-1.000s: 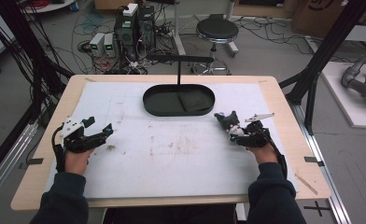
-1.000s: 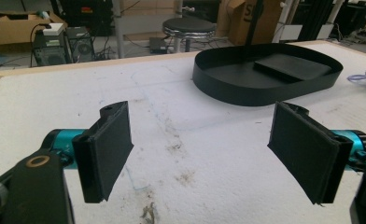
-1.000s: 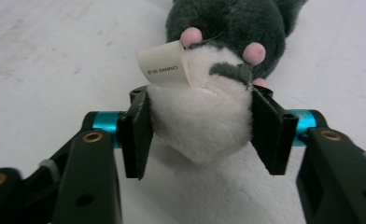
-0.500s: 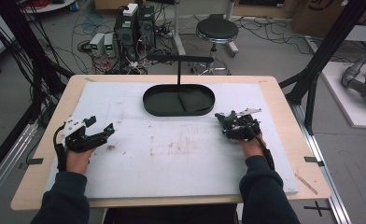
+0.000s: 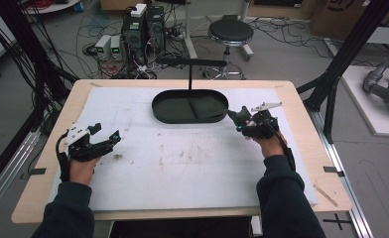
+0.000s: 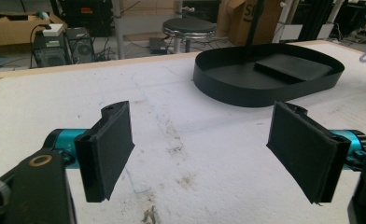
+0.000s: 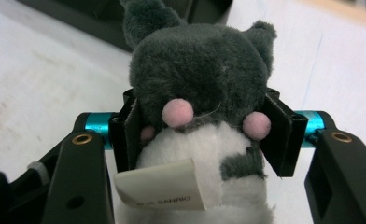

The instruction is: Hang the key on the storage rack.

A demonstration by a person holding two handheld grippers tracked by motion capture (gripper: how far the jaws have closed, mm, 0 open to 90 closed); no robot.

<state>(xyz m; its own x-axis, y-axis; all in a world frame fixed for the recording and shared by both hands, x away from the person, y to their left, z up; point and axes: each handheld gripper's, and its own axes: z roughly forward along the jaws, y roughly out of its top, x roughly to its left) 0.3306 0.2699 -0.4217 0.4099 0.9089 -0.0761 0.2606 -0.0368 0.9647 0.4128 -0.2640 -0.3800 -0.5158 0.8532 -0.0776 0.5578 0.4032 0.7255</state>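
High view: the right gripper (image 5: 238, 121) is raised at the right end of the black oval plastic tray (image 5: 172, 117), carrying a small dark object that is the grey-and-white plush toy (image 5: 236, 117); at this range its details are too small to read. The left gripper (image 5: 110, 139) rests over the white foam-covered table (image 5: 182, 168), well apart from the tray, and it carries nothing. Left gripper view: both black jaws stand wide apart over the stained white surface with nothing between them, and the tray lies beyond them with a flat dark insert (image 6: 293, 66) on its floor. Right gripper view: the plush toy (image 7: 200, 93) sits between the jaws, and both pads press into its sides just below the ears, at cheek level; the jaws have just been closing on it. The pile gives visibly under the pads, so the toy is judged light, soft and compressible, not fragile, and unlikely to slip against the matt pads. Grip across the firm, stuffed head or upper body, as here. Avoid the ears and the white sewn-in paper label (image 7: 160, 190), which would flex and let the toy swing. Moderate squeeze is sufficient; excess only deforms the stuffing.
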